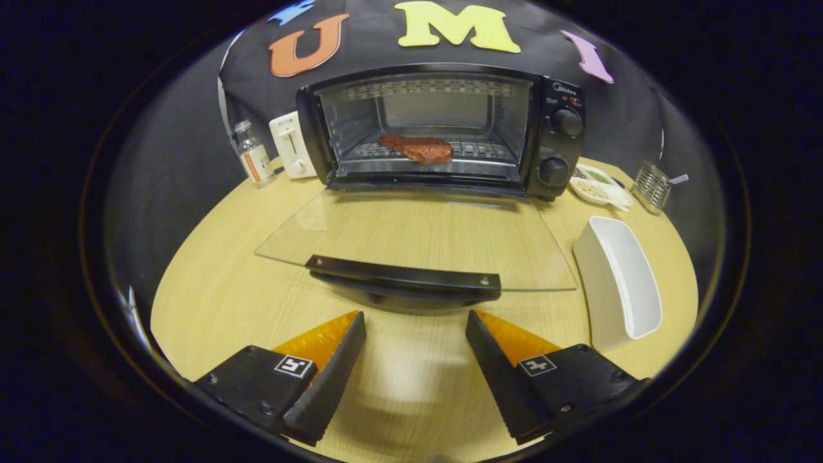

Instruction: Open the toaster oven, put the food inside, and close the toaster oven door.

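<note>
A black toaster oven (553,135) stands at the back of the wooden table, its glass door (418,238) folded down flat toward me. A reddish-brown piece of meat (416,148) lies on the wire rack inside the oven. The door's black handle (404,278) sits just ahead of my fingertips. My gripper (416,321) hovers low over the table in front of the handle, open, with only bare tabletop between its fingers.
A white rectangular dish (620,283) stands to the right of the door, close to the right finger. Beside the oven's left side are a white toaster (291,145) and a small bottle (253,154). Behind the dish sit a plate of seasonings (598,186) and a wire holder (651,186).
</note>
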A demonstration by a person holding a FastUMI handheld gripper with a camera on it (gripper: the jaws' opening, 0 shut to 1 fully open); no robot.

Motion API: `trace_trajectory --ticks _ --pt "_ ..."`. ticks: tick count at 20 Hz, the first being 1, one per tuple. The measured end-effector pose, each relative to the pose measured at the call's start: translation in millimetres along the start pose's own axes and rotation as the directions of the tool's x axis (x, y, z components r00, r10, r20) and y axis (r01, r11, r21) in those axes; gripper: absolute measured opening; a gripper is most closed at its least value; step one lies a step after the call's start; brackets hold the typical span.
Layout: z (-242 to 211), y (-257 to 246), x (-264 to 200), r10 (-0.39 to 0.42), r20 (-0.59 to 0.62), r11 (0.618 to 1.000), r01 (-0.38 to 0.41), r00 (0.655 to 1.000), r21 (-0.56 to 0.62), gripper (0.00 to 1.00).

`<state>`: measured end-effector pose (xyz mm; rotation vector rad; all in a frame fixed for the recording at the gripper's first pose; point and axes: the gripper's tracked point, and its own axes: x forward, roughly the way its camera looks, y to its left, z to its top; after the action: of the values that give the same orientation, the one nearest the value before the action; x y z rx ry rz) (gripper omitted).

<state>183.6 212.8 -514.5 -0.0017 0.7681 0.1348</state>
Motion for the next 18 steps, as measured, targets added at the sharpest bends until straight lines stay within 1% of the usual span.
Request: trace_trajectory --ticks 3,6,14,18 --pt "6 1 -2 0.021 -0.012 1.000 -0.020 1.000 0.012 1.00" --pt "16 0 -13 0.032 -0.007 0.999 -0.031 0.999 0.019 1.00" --pt "80 2 -48 0.055 0.077 0.998 -0.056 0.996 0.003 1.00" --pt "115 3 -53 0.068 0.113 0.997 -0.070 0.991 0.016 1.00"
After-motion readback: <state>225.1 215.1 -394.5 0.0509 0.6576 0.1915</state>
